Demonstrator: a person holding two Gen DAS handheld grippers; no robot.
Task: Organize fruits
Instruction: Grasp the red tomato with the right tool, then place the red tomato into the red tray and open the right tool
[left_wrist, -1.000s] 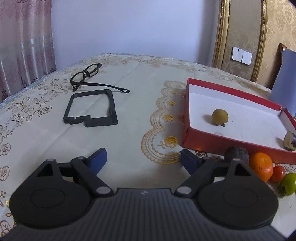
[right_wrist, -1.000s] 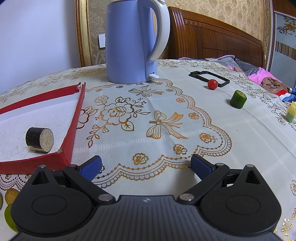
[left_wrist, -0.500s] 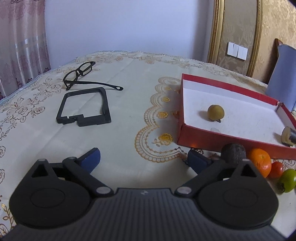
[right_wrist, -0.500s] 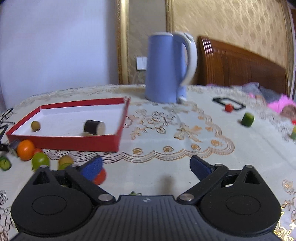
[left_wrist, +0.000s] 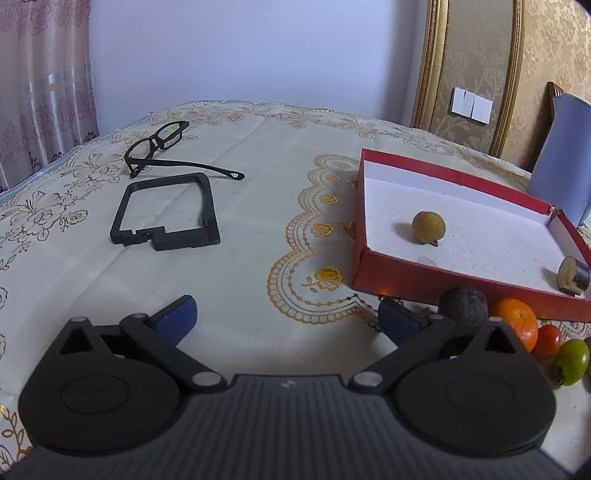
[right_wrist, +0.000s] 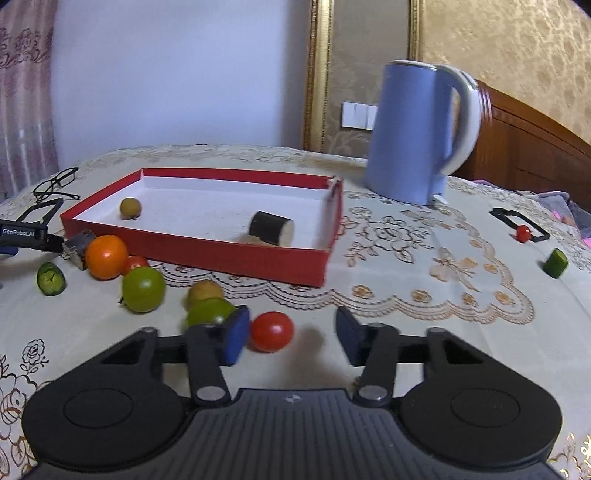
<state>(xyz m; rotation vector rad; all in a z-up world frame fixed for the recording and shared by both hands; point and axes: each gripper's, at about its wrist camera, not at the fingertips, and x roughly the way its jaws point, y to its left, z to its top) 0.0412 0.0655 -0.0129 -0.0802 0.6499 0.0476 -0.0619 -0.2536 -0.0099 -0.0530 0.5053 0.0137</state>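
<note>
Table (right_wrist: 424, 332), covered in a cream embroidered cloth, carries everything.

Blue kettle (right_wrist: 413, 133): far ahead of the right gripper's fingers, to their right, just beyond the box's far right corner.

Red box (right_wrist: 236, 254), white inside: ahead and left of the right fingers. It holds a brownish round fruit (right_wrist: 130, 208) and a dark cut cylinder (right_wrist: 271, 228).

Loose fruit outside the box, along its near wall: orange (right_wrist: 106, 257), green tomato (right_wrist: 144, 289), cucumber piece (right_wrist: 51, 279).

Right gripper (right_wrist: 291, 338): fingers closing, a red tomato (right_wrist: 272, 331) between them. It lies close against the left pad, clear of the right one. Not gripped.

Left gripper (left_wrist: 286, 315): fingers wide, bare cloth between them. A dark round fruit (left_wrist: 463, 306) sits just beyond the right finger.

Glasses (left_wrist: 162, 146) and a black frame (left_wrist: 166, 210): ahead of the left finger.
</note>
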